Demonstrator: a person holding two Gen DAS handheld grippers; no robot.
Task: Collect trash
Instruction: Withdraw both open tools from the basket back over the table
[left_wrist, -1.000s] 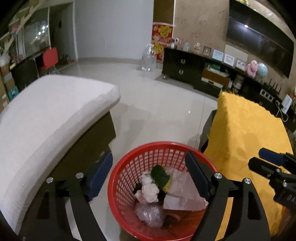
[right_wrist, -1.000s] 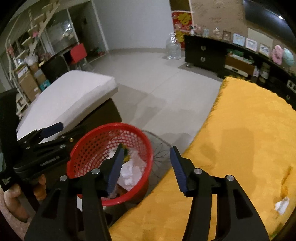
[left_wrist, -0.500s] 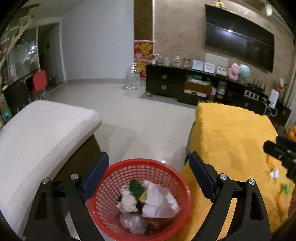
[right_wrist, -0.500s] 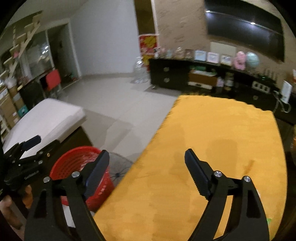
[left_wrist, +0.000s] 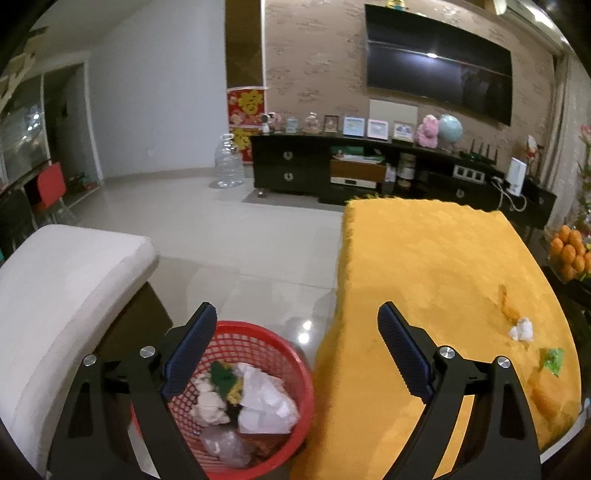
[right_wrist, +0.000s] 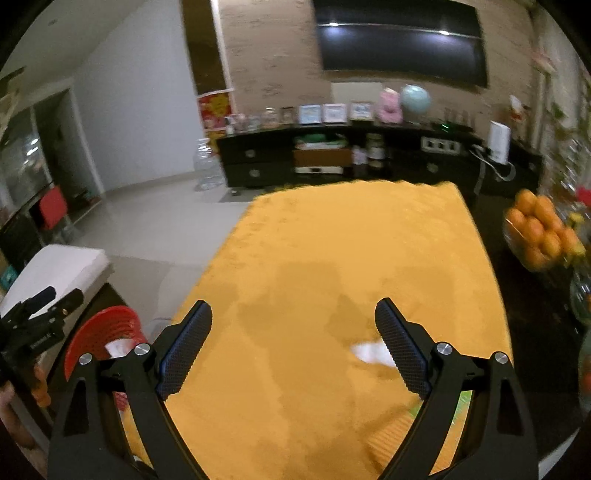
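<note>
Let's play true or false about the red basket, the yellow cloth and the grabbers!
1. The red basket has trash in it. True.
2. The left gripper is squeezing a tissue. False: it is open and holds nothing.
3. A white crumpled tissue lies on the yellow cloth. True.
4. The basket stands on top of the yellow cloth. False: it stands on the floor beside it.
5. The right gripper is open above the cloth. True.

My left wrist view looks down over the red basket (left_wrist: 236, 398) toward the TV wall, my right wrist view sits close above the yellow table (right_wrist: 332, 258), and both share table, basket and wall.
</note>
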